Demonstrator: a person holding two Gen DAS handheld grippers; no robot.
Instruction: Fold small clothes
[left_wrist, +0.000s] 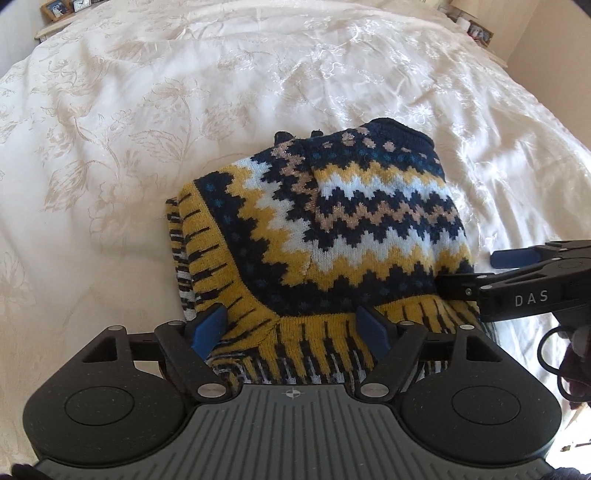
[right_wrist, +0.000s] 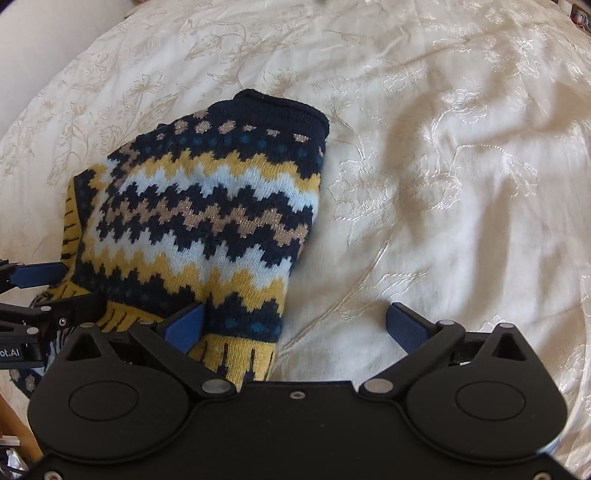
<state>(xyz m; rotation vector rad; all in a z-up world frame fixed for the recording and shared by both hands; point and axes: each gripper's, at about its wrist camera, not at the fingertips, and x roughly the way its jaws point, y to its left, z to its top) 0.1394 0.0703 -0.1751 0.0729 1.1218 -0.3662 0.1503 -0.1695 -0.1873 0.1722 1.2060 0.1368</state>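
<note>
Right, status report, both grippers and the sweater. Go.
Left gripper open, straddling the sweater hem. Right gripper open at its near right corner. Sweater folded on the bedspread. Nothing in the way.

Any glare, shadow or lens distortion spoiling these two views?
Left wrist view: strong fisheye bending at the bedspread edges, sunlit sheen at right, sweater sharp. Right wrist view: soft shadows on bright bedspread folds, sweater clear, corners curved.
</note>
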